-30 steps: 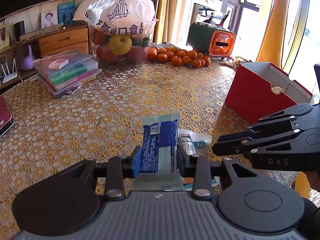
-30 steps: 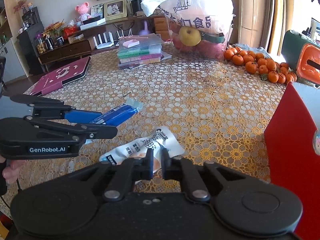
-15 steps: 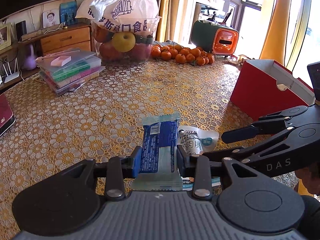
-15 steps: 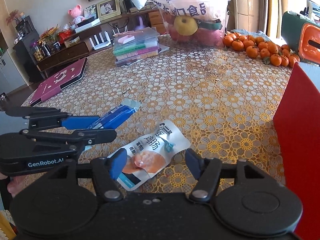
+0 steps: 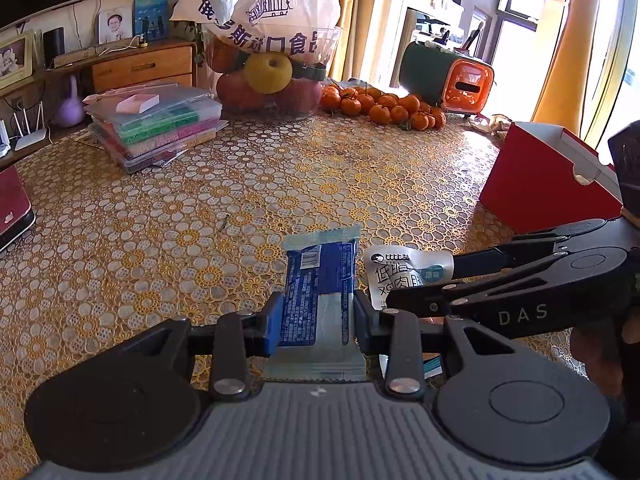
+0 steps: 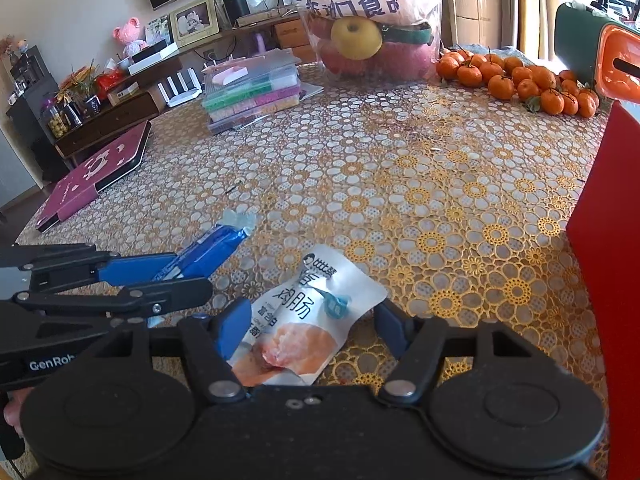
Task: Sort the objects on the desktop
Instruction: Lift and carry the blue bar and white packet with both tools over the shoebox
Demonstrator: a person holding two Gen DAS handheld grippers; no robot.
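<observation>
At the lower centre of the left wrist view, the left gripper (image 5: 314, 318) pinched a blue foil snack packet (image 5: 318, 296) between its pads. In the right wrist view, the right gripper (image 6: 310, 330) was opening, its fingers spread around a white sausage pouch (image 6: 304, 316) lying on the gold lace tablecloth (image 6: 400, 184).

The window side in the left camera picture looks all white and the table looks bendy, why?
Left wrist view: sun through the window blows out that corner and shines on the tablecloth; the fisheye lens curves the edges. Right wrist view: same bending, softer light, and the white packet stays sharp.
</observation>
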